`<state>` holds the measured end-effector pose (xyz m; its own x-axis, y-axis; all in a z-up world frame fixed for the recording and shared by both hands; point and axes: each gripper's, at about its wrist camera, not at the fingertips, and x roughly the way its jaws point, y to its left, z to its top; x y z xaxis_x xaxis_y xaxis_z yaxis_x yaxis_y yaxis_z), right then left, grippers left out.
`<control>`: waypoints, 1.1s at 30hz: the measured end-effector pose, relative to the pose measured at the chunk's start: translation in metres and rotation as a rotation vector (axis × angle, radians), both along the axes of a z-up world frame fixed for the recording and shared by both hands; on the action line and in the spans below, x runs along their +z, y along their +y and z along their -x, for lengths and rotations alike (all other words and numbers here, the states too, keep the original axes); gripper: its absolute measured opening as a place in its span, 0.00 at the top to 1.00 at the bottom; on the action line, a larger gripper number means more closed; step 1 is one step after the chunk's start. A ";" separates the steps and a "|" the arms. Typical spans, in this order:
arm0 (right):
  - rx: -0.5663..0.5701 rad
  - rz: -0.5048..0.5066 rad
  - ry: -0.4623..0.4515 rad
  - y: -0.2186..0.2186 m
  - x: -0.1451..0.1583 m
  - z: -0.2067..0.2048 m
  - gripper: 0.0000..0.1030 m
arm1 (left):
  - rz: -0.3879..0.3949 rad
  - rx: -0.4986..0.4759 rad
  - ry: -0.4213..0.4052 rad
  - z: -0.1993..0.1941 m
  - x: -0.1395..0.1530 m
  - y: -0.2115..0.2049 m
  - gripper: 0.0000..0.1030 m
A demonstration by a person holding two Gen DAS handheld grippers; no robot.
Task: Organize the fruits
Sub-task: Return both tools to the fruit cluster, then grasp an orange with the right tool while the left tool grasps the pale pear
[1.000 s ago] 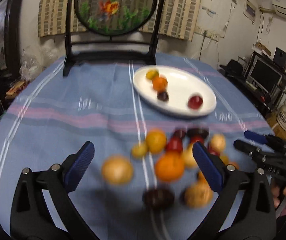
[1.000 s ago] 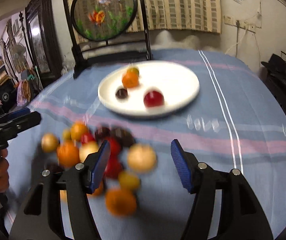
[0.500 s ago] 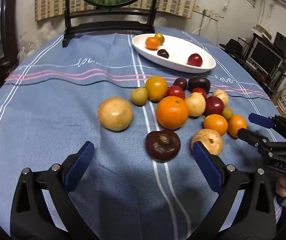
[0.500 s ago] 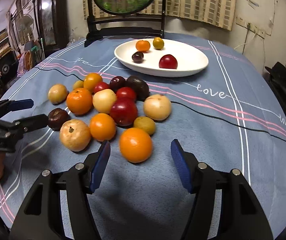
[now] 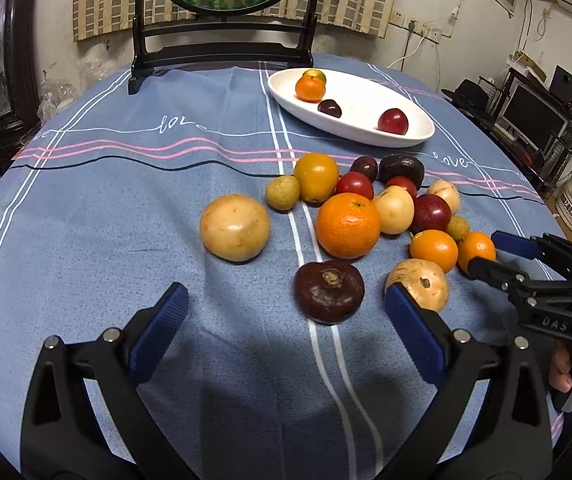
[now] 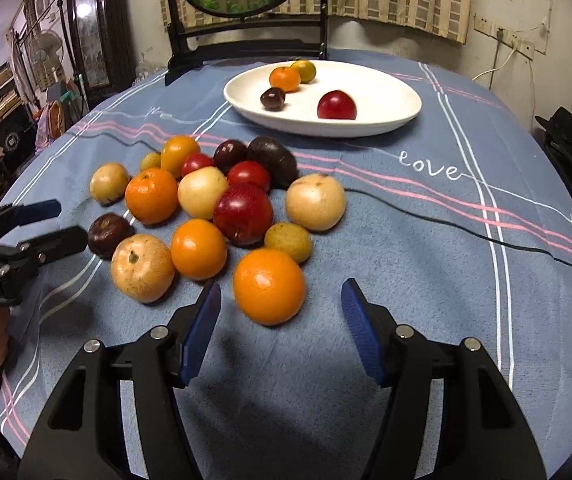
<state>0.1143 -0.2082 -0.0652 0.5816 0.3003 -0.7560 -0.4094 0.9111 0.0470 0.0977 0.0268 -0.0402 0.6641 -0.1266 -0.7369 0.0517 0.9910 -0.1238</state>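
Fruit pile point(image 6: 222, 208) on tablecloth point(image 5: 126, 208), plate point(image 6: 385, 92) behind.
I see left gripper point(image 5: 286, 336) and right gripper point(image 6: 282, 328) both spread wide, holding nothing.

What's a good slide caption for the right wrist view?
Open right gripper lined up on an orange at the near edge of a fruit pile, white plate beyond.

Fruit pile point(image 6: 222, 208) on tablecloth point(image 6: 405, 240), plate point(image 6: 385, 116) behind it, four fruits on plate
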 end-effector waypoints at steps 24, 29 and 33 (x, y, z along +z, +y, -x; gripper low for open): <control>-0.014 -0.040 0.022 -0.005 -0.003 -0.006 0.64 | 0.014 -0.002 -0.058 -0.017 0.010 0.028 0.19; -0.019 -0.034 0.015 -0.006 -0.003 -0.006 0.64 | 0.021 -0.042 -0.004 -0.047 0.004 0.042 0.33; -0.024 -0.031 0.025 -0.007 -0.004 -0.007 0.64 | 0.011 -0.068 0.022 -0.053 -0.006 0.034 0.42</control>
